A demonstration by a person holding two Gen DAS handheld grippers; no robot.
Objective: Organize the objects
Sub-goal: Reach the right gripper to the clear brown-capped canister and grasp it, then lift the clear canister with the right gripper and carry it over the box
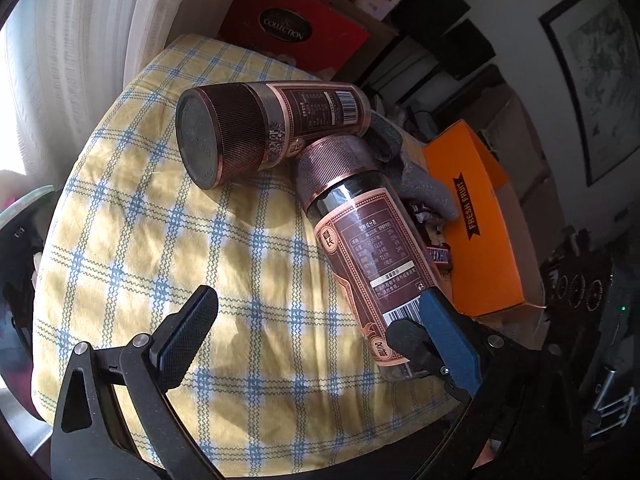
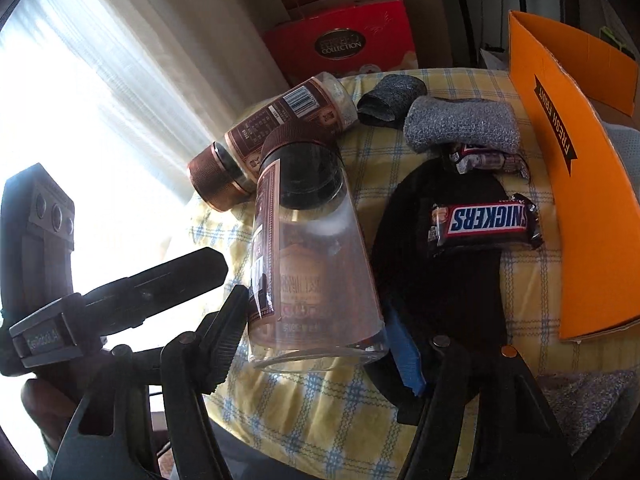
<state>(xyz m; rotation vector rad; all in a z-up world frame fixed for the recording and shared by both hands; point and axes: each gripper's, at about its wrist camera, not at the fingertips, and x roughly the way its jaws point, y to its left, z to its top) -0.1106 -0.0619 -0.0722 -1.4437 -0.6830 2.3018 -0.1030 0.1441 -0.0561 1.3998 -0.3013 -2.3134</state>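
the left hand-held gripper point(image 1: 316, 324) is hanging with its jaws spread wide, the left finger point(image 1: 188, 328) free in the air and the right, blue-padded finger point(image 1: 444, 332) lying against the base of a jar. the right hand-held gripper point(image 2: 316, 340) is reaching forward with its two fingers closing on either side of the same jar's clear base.

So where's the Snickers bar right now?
In the right wrist view, the Snickers bar lies right of centre on a black cloth, between the clear jar and the orange box.
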